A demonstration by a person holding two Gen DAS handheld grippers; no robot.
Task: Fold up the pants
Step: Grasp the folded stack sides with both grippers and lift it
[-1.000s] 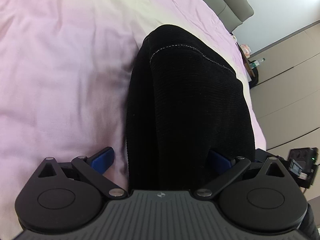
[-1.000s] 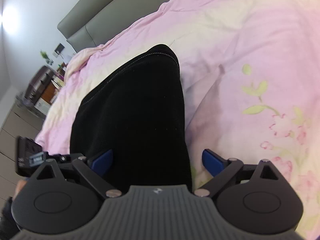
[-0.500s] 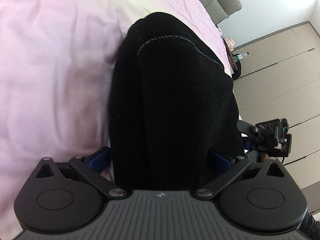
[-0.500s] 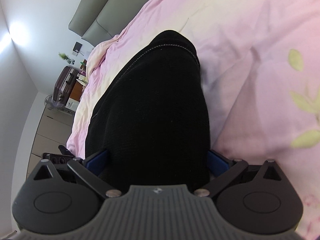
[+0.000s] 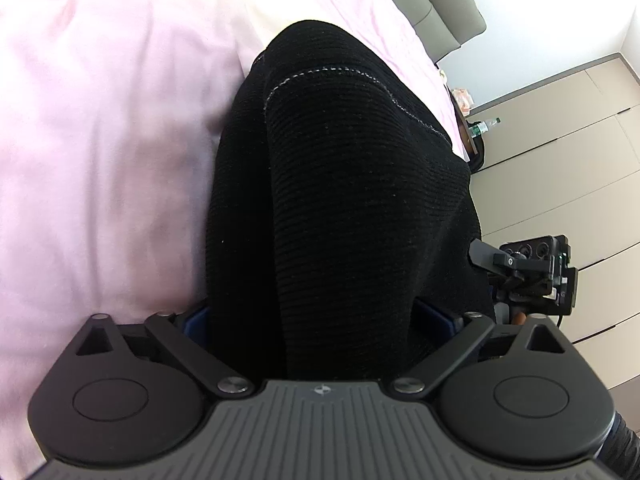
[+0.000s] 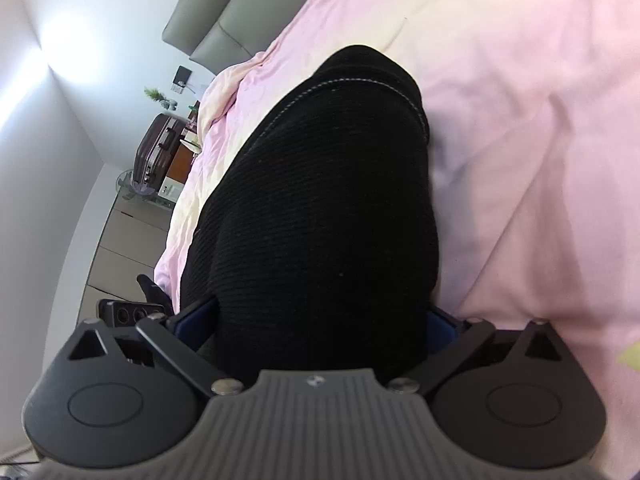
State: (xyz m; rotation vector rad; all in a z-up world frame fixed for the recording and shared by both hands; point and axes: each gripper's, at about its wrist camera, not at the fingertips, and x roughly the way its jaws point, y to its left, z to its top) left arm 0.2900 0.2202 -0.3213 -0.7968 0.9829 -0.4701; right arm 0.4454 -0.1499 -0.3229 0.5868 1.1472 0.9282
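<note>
Both grippers, left [image 5: 310,322] and right [image 6: 318,322], have pushed wide-open jaws around the folded pants [image 5: 344,184] mid-bed [image 5: 100,140], right jaws just narrowing, neither visibly clamped yet; a lift looks imminent.

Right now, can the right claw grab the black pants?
Probably yes. The black pants already bulge between the right claw's blue fingers, which have just been closing a little. Nothing blocks them; whether the pads squeeze yet is hard to tell.
</note>
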